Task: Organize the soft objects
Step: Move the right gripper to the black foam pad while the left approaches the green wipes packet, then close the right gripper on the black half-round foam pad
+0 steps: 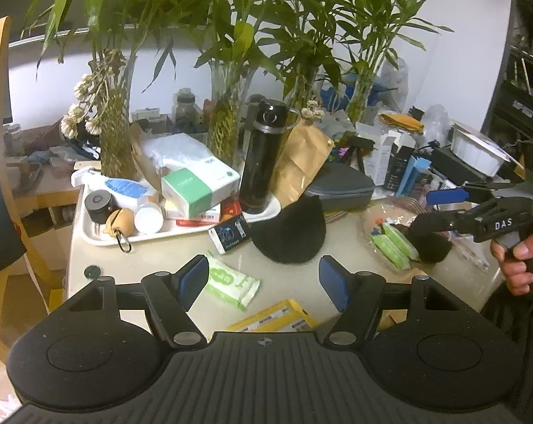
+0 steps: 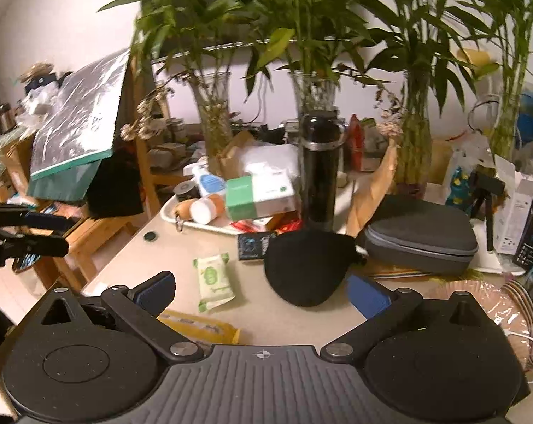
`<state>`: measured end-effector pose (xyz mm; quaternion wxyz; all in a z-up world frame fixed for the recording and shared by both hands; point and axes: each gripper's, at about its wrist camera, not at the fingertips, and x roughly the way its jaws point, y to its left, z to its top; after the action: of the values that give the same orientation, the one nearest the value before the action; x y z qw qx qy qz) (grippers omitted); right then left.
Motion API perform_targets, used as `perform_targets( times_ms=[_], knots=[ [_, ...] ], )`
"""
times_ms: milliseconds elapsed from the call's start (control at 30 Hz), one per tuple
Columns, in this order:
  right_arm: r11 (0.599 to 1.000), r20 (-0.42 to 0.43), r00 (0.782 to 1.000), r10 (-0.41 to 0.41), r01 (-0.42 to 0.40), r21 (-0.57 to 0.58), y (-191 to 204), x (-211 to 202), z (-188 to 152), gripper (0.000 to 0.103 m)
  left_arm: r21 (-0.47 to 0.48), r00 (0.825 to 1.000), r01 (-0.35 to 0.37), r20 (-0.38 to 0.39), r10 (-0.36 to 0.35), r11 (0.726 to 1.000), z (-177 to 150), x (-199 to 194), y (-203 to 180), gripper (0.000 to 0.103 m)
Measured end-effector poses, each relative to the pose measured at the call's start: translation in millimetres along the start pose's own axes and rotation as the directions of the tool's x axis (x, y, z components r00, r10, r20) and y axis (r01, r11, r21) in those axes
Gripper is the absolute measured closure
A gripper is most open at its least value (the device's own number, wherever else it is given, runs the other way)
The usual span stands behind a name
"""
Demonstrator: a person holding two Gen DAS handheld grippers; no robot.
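Above the crowded table, both my claws, left gripper (image 1: 263, 279) and right gripper (image 2: 263, 291), hang open and empty, lined up toward the black cap (image 1: 289, 233).

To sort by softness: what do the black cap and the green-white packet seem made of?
Cap: probably matte knit or felt fabric; it reflects no light and sags. Packet: glossy thin plastic film, likely tissues inside; crimped ends and creases show.
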<state>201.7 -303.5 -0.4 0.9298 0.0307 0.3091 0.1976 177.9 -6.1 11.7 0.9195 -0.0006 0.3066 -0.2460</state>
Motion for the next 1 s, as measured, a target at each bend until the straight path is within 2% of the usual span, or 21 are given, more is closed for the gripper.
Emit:
perform_targets(
  times_ms=[233,500,633,767,1000],
  knots=[
    [0.999,0.004,1.000,-0.017,0.017,0.035,-17.0,21.7,2.2,0.000,-0.002,1.000,-0.009,-0.003,0.009,1.000,9.7,22.7,11.9,0.035],
    [0.998,0.001,0.999,-0.040,0.040,0.043,-34.1,64.2,-3.6,0.000,-0.024,0.998,-0.054,-0.035,0.053,0.998,9.7,49.9,32.4,0.035],
    [0.997,0.025,0.999,-0.040,0.038,0.073,-43.9,81.4,0.5,0.000,-0.055,0.996,-0.065,-0.066,0.062,0.996,5.4,54.2,41.4,0.035],
    [0.992,0.035,0.997,-0.073,0.068,0.110,-53.5,90.9,4.1,0.000,-0.093,0.994,-0.076,-0.084,0.068,0.993,5.9,52.5,47.5,0.035],
    [0.992,0.032,0.994,-0.109,0.107,0.063,-54.4,95.0,3.5,0.000,-0.193,0.996,-0.059,-0.084,0.043,0.979,13.1,52.3,56.7,0.035]
  ],
)
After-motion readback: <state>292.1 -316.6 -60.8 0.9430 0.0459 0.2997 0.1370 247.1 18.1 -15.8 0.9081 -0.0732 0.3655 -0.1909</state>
